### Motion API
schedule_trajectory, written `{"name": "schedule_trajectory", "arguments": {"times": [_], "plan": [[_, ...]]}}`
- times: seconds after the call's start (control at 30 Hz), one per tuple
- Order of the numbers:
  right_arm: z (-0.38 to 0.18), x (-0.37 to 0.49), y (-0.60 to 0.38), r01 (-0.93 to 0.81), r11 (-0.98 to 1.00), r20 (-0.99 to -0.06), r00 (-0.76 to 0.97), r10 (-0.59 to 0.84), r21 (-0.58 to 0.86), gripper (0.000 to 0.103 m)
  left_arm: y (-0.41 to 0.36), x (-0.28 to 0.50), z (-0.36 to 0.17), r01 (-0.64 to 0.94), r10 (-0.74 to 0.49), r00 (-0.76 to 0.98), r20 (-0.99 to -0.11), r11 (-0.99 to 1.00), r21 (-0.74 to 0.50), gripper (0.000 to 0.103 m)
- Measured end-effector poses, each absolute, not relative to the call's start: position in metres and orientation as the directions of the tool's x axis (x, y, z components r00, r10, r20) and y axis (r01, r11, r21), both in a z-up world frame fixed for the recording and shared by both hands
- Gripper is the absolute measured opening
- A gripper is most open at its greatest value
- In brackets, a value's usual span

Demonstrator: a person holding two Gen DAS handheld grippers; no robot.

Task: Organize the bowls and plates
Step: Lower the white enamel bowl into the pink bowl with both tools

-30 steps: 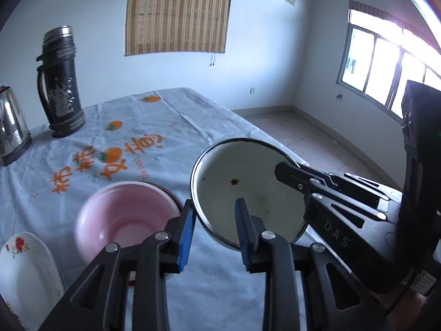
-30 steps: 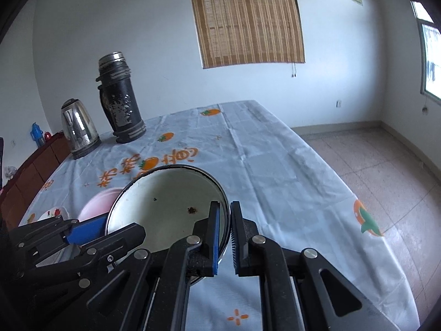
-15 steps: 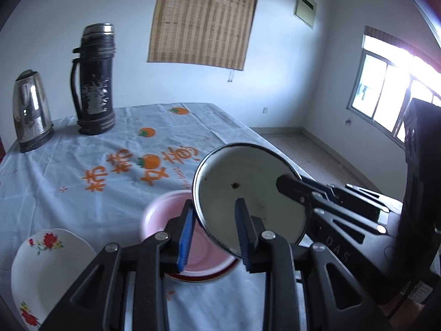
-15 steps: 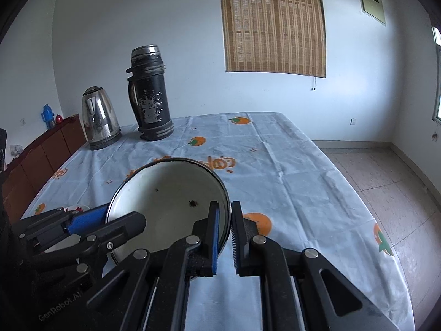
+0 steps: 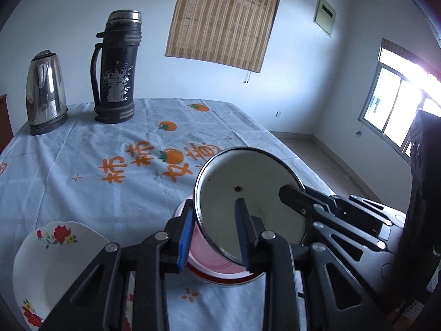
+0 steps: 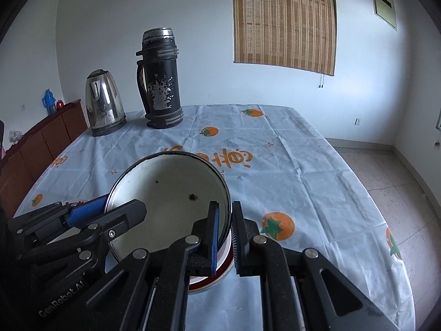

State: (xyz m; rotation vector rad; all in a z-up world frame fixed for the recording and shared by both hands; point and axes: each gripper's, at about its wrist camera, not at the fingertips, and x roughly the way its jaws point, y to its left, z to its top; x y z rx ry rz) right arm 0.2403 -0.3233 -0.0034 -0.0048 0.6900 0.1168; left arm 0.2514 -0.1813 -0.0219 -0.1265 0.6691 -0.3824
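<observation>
White lettering "GenRobot.AI" on black body of left gripper, low at left edge of right wrist view. Large orange Chinese characters printed on light blue tablecloth covering counter, among printed orange fruits; strokes visible in both views, partly hidden by white enamel bowl, not clear enough to read. No other legible text.

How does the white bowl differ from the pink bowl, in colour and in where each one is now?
The white bowl is cream inside with a dark metal rim and small dark spots; the pink bowl is plain pink inside. The white bowl is held tilted above the table by the left gripper and the right gripper, each clamped on its rim; the pink bowl sits on the tablecloth, mostly hidden behind it. Both are round.
</observation>
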Motion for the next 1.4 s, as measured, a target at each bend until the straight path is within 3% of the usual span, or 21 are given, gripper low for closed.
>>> {"name": "schedule_trajectory", "arguments": {"times": [1.4], "plan": [[-0.02, 0.272, -0.308, -0.159, 0.986, -0.741, 0.668, 0.075, -0.044, 0.01, -0.178, 0.274, -0.051, 0.286, -0.405, 0.619, -0.673, 0.914, -0.286, 0.027]]}}
